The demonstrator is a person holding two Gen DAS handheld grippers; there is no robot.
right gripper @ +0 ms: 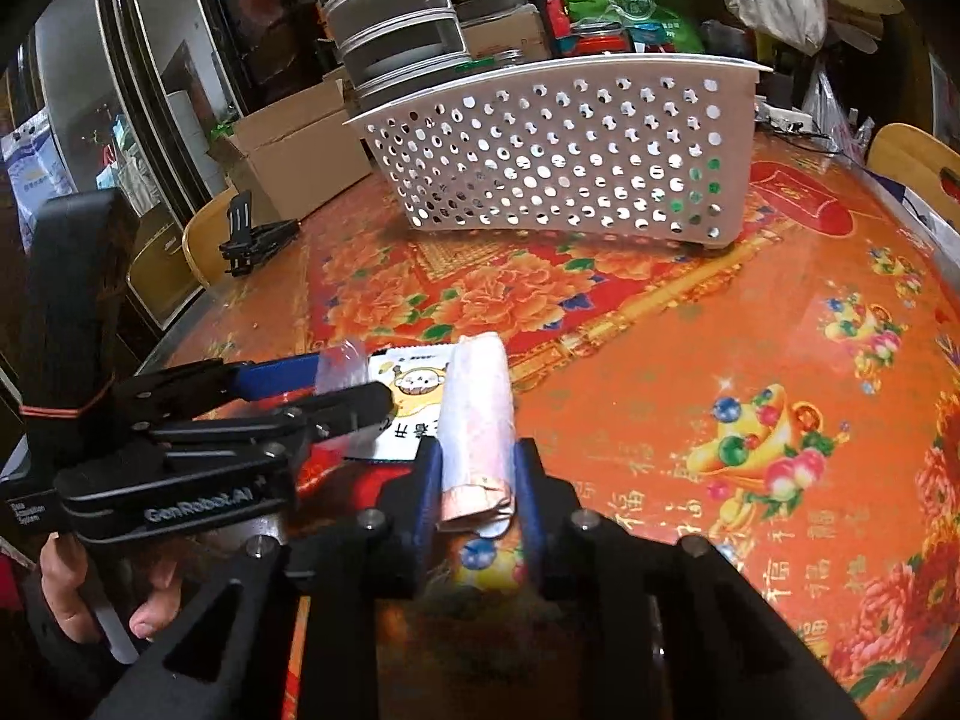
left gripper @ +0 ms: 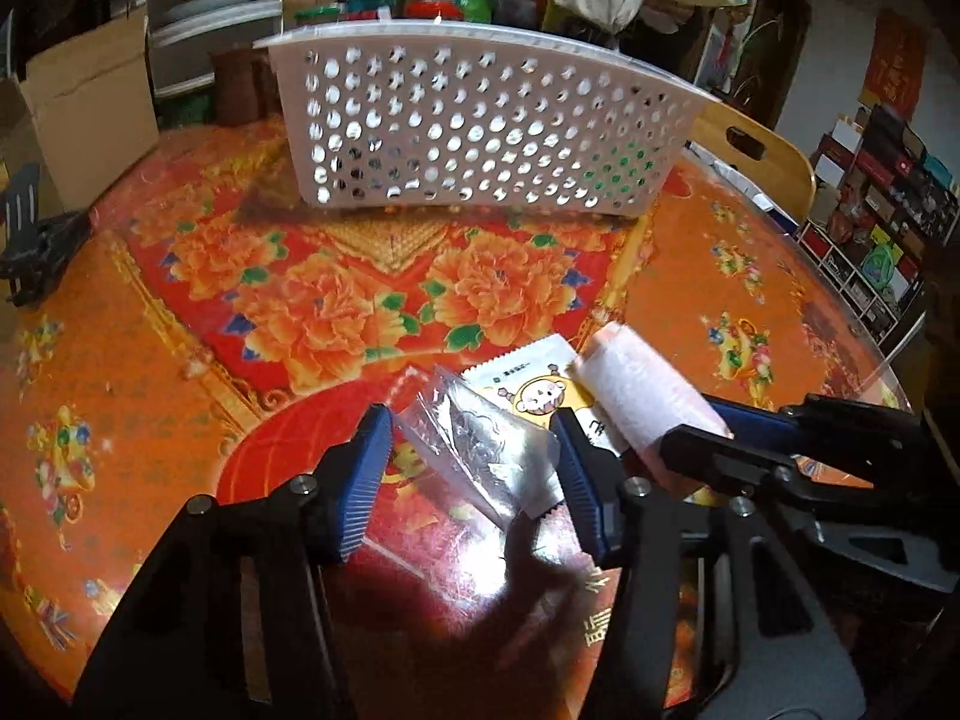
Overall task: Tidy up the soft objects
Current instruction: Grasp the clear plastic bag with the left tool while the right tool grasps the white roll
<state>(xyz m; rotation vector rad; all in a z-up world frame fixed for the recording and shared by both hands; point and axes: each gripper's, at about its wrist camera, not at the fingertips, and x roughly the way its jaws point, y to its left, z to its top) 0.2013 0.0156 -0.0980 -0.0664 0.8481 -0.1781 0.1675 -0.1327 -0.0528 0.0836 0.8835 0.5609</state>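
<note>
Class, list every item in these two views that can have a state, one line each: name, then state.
Left claw: around the clear plastic bag, pads not pressing.
Right claw: shut on the pink towel roll.
Pink towel roll: rolled up, held.
Printed packet: flat on the table.
White basket: upright, contents unclear.

A pink rolled cloth [right gripper: 477, 414] is lying lengthwise between my fingers, beside a crinkled clear plastic bag [left gripper: 474, 456] overlapping a cartoon-printed packet [left gripper: 534, 393].
</note>
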